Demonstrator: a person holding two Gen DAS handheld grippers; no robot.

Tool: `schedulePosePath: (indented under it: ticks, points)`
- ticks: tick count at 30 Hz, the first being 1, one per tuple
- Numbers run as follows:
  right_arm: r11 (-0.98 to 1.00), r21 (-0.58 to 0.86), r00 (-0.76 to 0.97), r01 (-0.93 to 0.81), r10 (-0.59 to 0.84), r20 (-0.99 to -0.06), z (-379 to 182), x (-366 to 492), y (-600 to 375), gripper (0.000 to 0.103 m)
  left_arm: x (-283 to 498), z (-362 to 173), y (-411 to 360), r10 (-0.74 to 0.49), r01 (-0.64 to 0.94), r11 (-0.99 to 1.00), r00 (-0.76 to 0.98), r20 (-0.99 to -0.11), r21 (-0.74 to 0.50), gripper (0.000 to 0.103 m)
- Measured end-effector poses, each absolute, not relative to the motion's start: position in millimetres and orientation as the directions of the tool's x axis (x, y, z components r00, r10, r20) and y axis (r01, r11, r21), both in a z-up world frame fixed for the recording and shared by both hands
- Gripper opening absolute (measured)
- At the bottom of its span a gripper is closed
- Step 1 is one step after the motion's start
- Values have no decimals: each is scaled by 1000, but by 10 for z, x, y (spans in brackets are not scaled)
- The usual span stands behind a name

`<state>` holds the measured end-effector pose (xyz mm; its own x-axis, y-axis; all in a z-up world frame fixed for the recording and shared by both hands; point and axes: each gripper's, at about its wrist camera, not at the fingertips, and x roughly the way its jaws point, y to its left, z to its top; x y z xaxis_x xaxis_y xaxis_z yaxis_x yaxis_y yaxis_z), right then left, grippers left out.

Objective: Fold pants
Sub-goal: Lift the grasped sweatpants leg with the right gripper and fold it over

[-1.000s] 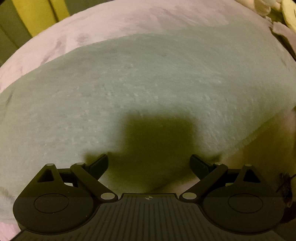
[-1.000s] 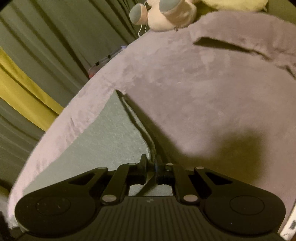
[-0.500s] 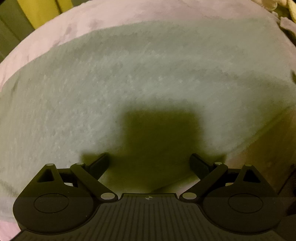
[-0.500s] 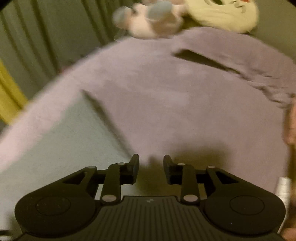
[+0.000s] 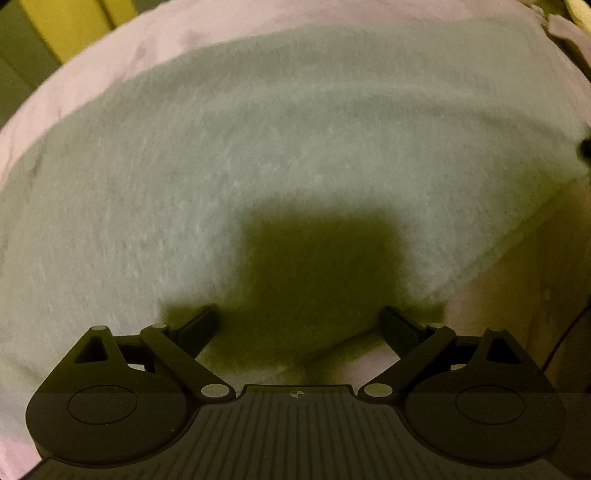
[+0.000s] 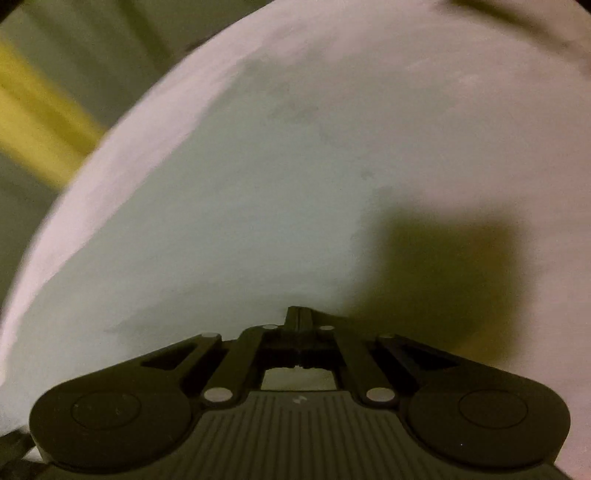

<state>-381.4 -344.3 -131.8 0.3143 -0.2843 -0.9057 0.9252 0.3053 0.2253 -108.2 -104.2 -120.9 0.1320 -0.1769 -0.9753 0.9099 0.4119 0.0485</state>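
Note:
Pale grey-green fleece pants (image 5: pixel 258 147) lie flat on a pinkish-mauve blanket (image 5: pixel 184 44). My left gripper (image 5: pixel 299 321) hangs open just above their near edge, pointing steeply down, with nothing between its widely spread fingers (image 5: pixel 199 325). Its shadow falls on the cloth. In the right wrist view the pants (image 6: pixel 221 221) fill the lower left and the blanket (image 6: pixel 443 110) the right. My right gripper (image 6: pixel 299 317) is low over the pants' right edge. Its jaws are closing and stand pressed together, with no cloth visible between them. The view is blurred.
Grey and yellow curtains (image 6: pixel 37 110) hang beyond the bed's far left edge, also seen in the left wrist view as curtains (image 5: pixel 55 22). A tan strip (image 5: pixel 535 277) lies to the right of the pants.
The right gripper let go of the lifted pants edge, opened, then shut again while dropping lower over the pants; the plush toys left its view. The left gripper drifted slightly closer to the cloth, still open.

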Motion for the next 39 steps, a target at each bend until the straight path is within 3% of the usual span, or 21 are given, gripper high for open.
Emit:
schedulePosePath:
  ticks: [2,3,5,7,11,13,16,19,22,23,24,26,29,34,36,37,38,39]
  points:
    - [294,103,220,950,-400,-890,-1153,-3927,-3443,9,-1150,-1162,-1147,-208,926,374,146,-967,59,98]
    - [297,117,242,948,-428,-871,-1076,-3962,-3439,13,-1191,-1141,-1206,-230,933,357,144,-963,54,98]
    - [320,191,322,928,-429,-844,-1007,-3912,-3420,44,-1288,-1102,-1365,-266,943,330,135,-955,41,98]
    - [369,248,395,896,-403,-826,-1030,-3749,-3397,47,-1354,-1090,-1503,-291,947,320,134,-947,35,98]
    - [465,329,492,822,-289,-821,-1189,-3340,-3298,47,-1454,-1123,-1712,-312,950,311,112,-943,10,98]
    - [447,406,528,797,-188,-828,-1371,-3177,-3376,46,-1584,-1193,-1771,-259,957,289,96,-961,17,98]
    - [477,298,447,827,-236,-863,-1430,-3172,-3486,0,-1623,-1293,-1752,-238,963,265,119,-964,53,99]
    - [400,282,413,872,-293,-862,-1419,-3408,-3747,0,-1653,-1296,-1704,-245,967,246,122,-962,60,99]
    - [402,85,279,912,-454,-846,-1232,-3414,-3744,0,-1680,-1288,-1643,-250,972,228,120,-961,62,99]
    - [394,88,279,915,-458,-844,-1194,-3425,-3718,2,-1697,-1292,-1619,-251,973,221,119,-961,63,99]
    - [394,80,274,916,-465,-842,-1166,-3417,-3684,6,-1717,-1289,-1583,-251,975,215,115,-961,60,100]
    - [436,8,250,900,-501,-829,-1135,-3321,-3547,32,-1782,-1298,-1512,-238,980,193,100,-966,54,101]
    - [488,25,286,873,-469,-836,-1178,-3234,-3379,55,-1916,-1315,-1437,-236,985,136,134,-963,104,102]
    - [487,-2,257,873,-464,-848,-1211,-3469,-3428,57,-2071,-1338,-1325,-204,984,92,167,-965,151,101]
    - [447,-52,216,893,-527,-822,-1097,-3585,-3501,73,-2092,-1311,-1276,-215,984,101,164,-963,145,101]
    - [442,-46,230,896,-550,-803,-1034,-3679,-3548,88,-2086,-1287,-1281,-218,985,110,155,-964,133,101]
    - [457,6,281,890,-538,-795,-976,-3773,-3615,98,-2077,-1259,-1280,-226,986,121,141,-964,116,101]
    - [483,70,342,873,-505,-793,-963,-3841,-3678,102,-2077,-1216,-1288,-239,986,137,128,-963,97,100]
